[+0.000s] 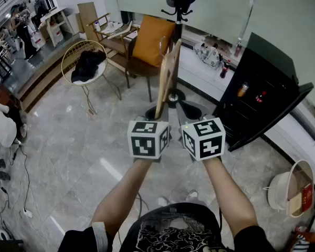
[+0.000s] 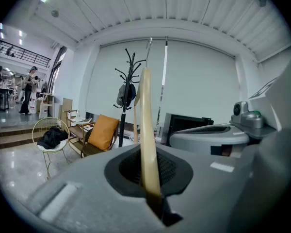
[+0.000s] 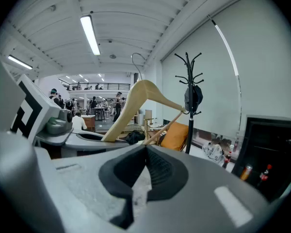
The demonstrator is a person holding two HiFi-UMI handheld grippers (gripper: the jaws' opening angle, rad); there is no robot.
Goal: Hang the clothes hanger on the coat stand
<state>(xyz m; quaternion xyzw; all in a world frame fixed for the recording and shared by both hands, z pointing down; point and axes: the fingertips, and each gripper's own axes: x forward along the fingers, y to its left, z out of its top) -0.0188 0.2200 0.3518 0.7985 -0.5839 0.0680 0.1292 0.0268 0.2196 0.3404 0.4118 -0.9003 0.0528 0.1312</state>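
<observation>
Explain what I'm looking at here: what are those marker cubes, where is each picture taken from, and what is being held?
A person holds a claw tool in each hand; the marker cubes belong to them. One picture looks down from the person's head, the other two ride on each claw. The left claw is clamped on a wooden clothes hanger. The right claw is shut and empty. The black coat stand stands ahead on the floor.

You stand on a grey marble floor (image 1: pixel 68 146). Ahead, an orange chair (image 1: pixel 149 46) sits near a wire chair (image 1: pixel 86 64) that holds dark cloth. A black cabinet (image 1: pixel 262 98) stands to your right. A pale blind (image 2: pixel 194 81) covers the wall, and a strip light (image 3: pixel 89 34) glows overhead.
</observation>
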